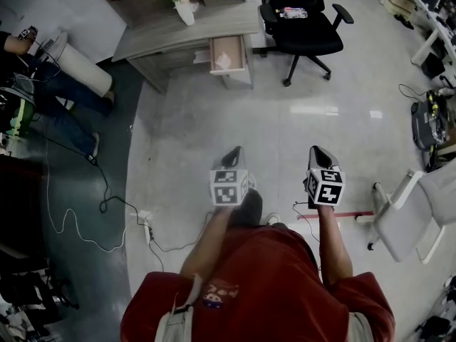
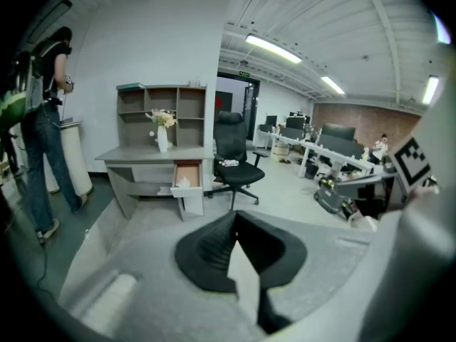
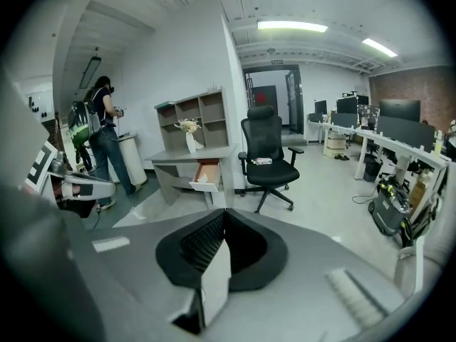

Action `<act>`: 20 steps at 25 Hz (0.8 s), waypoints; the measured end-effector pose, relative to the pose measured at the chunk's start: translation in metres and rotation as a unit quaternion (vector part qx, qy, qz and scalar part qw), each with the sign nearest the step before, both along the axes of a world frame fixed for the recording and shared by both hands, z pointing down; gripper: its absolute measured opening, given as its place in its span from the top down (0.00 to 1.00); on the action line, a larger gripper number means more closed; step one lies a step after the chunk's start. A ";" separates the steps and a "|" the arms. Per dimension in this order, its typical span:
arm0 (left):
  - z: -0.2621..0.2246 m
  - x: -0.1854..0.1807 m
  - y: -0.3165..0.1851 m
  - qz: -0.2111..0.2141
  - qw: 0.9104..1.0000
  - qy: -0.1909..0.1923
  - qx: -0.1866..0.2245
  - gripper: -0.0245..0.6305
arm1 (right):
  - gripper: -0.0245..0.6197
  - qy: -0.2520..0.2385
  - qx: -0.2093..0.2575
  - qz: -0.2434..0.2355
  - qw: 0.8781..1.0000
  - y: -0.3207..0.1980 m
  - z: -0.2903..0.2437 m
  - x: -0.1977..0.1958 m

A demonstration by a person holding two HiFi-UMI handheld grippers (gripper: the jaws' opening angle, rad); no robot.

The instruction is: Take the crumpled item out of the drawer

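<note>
Left gripper view shows your left gripper (image 2: 235, 216) with its jaws pressed together and nothing between them. Your right gripper (image 3: 222, 216) is the same, jaws met at the tips and empty. You hold both out in front of you, side by side over bare floor, pointing toward the desk (image 1: 187, 33).

The drawer (image 1: 229, 46) hangs open from the desk's right end, well apart from you. The crumpled item (image 1: 224, 62), white and paper-like, lies inside near the front wall. No step of the task is done yet; you have to cross the room first.

What could go wrong from here:
- If you reach in with the jaws together, you will push the item deeper instead of catching it. Open them before they pass the drawer's rim.
- The item looks light and springy. A pinch on a loose fold may let it slip out on the lift, so take it across the bulk.
- The drawer is narrow, and wide jaws going in at a tilt could strike a side wall and shove it shut.
- The chair (image 1: 305, 28) stands just beside the drawer, so your right elbow may catch it.
- A cable (image 1: 85, 235) trails over the floor on your left; drifting that way risks a snag underfoot.
- The vase (image 1: 184, 11) stands on the desk above the drawer, so a high swing could tip it.
</note>
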State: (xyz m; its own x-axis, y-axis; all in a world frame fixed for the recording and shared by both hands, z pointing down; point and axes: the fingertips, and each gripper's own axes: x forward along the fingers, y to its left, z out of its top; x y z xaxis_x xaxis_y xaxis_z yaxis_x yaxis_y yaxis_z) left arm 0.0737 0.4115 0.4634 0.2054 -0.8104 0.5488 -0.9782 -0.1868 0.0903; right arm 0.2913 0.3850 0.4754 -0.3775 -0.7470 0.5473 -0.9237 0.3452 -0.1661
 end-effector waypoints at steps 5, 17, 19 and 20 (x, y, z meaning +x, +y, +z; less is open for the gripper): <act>0.006 -0.020 -0.036 -0.006 1.000 0.004 0.004 0.96 | 0.96 0.001 0.001 0.000 1.000 -0.036 0.004 -0.017; 0.000 -0.101 -0.141 -0.013 1.000 0.013 0.005 0.96 | 0.96 0.011 0.015 -0.009 1.000 -0.148 -0.017 -0.103; 0.001 -0.115 -0.154 -0.015 1.000 0.017 0.006 0.96 | 0.96 0.015 0.013 -0.010 1.000 -0.161 -0.014 -0.116; 0.000 -0.122 -0.161 -0.016 1.000 0.018 0.006 0.96 | 0.96 0.016 0.011 -0.011 1.000 -0.167 -0.012 -0.122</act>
